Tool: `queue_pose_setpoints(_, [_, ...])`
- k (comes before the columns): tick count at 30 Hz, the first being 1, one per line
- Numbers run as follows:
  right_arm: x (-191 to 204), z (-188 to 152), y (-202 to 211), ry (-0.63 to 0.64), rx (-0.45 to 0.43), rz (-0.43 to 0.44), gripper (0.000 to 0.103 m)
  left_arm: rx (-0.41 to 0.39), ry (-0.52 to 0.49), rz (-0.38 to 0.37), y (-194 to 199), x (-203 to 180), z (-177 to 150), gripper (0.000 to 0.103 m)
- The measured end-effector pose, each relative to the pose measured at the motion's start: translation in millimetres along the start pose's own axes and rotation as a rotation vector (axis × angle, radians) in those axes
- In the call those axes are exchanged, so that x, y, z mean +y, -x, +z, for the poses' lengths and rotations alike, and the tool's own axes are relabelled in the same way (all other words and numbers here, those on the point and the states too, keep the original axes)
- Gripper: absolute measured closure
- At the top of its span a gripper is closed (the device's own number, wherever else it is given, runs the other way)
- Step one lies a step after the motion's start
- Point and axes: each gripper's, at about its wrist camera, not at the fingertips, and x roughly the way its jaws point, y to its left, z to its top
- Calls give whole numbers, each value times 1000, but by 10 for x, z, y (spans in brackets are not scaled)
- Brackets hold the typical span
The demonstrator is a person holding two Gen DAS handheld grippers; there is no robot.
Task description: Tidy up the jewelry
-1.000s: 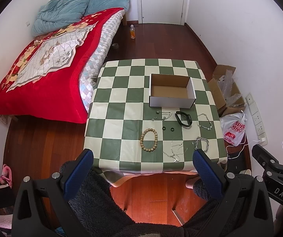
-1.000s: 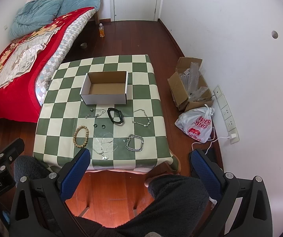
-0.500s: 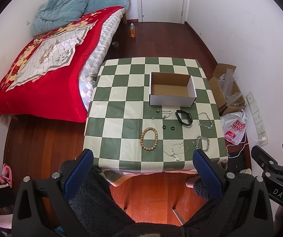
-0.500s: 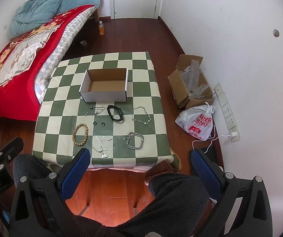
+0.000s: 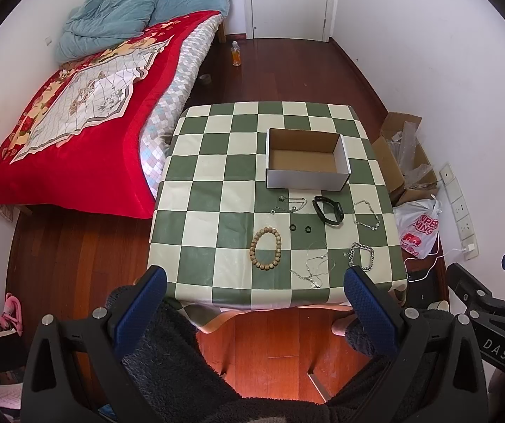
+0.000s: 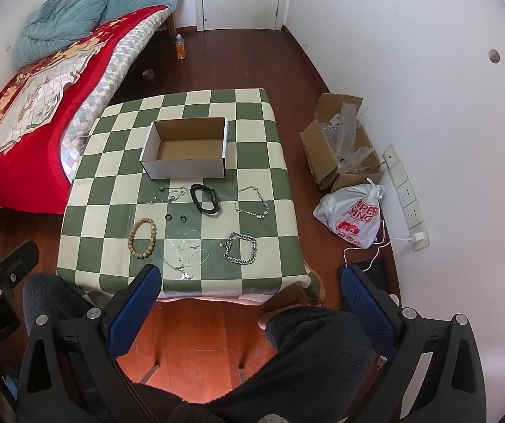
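A: What have I got on the feeds, biggest thing first?

B: The bed [image 5: 76, 123] with its red quilt fills the left of the room. Beside it stands the table [image 5: 196, 211] in a green-and-cream checked cloth.

A: And on the table?

B: The box [image 5: 307, 179], open-topped and with nothing visible inside, sits toward the far side. All the jewelry lies loose on the cloth in front of it, none in the box.

A: List it for me.

B: A black band [image 5: 328, 210] just before the box, a bead bracelet [image 5: 266, 249] to its left and nearer me, a silver chain bracelet [image 6: 241, 248] near the front right edge, a thin necklace [image 6: 185, 252] between those two, a fine chain [image 6: 252, 202] right of the band, and two small black rings [image 5: 300, 229] (side by side, in the middle).

A: My grippers?

B: I hold the left gripper [image 5: 254, 294] and the right gripper [image 6: 249, 290] above my lap, short of the table, both with jaws spread wide and gripping nothing
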Motion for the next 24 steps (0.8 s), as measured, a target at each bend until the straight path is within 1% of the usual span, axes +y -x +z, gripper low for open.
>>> queue_pose_setpoints(18, [-28, 36, -10, 2, 0, 2, 0, -2, -3, 4, -1, -29, 37, 0])
queue_pose_setpoints(24, [-34, 98, 14, 6, -4, 3, 0, -3, -3, 2, 0, -39, 53, 0])
